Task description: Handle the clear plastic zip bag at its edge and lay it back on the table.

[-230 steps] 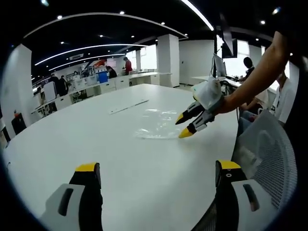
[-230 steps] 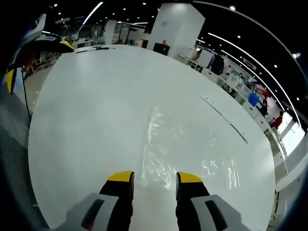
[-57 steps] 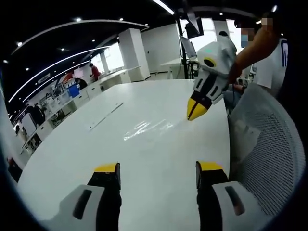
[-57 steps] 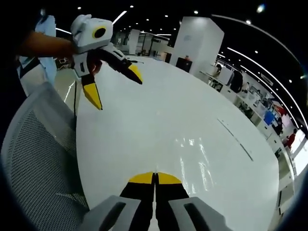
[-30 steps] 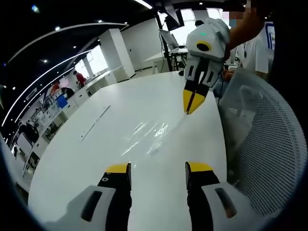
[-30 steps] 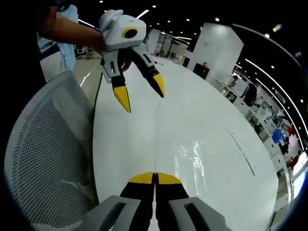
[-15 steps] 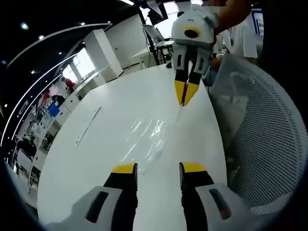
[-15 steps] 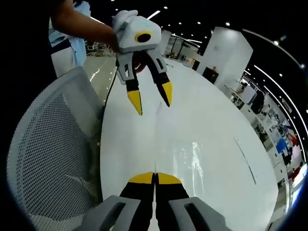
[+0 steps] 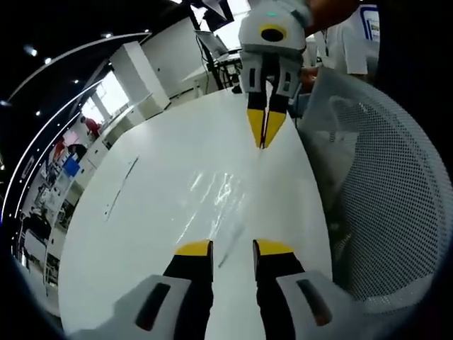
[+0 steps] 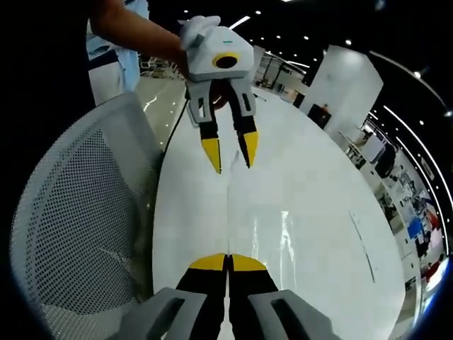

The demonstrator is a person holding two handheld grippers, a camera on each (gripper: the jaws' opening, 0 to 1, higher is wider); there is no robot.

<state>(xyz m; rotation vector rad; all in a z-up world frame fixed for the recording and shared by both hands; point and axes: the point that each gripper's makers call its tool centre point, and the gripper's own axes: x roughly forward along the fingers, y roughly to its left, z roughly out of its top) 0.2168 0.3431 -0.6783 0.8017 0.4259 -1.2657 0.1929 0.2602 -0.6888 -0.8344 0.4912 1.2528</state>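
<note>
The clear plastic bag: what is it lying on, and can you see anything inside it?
The clear plastic bag lies on a white table, whose surface shows through it. Nothing visible inside, though glare hides parts. The right gripper pinches its edge; the left gripper hovers open nearby.

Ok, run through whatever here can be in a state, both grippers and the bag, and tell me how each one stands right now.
Left gripper: fingers open with a narrow gap, nothing pinched.
Right gripper: fingers shut, apparently on the bag's edge.
Clear zip bag: one edge drawn up taut, the rest lying on the table; cannot tell whether the zip is sealed.
</note>
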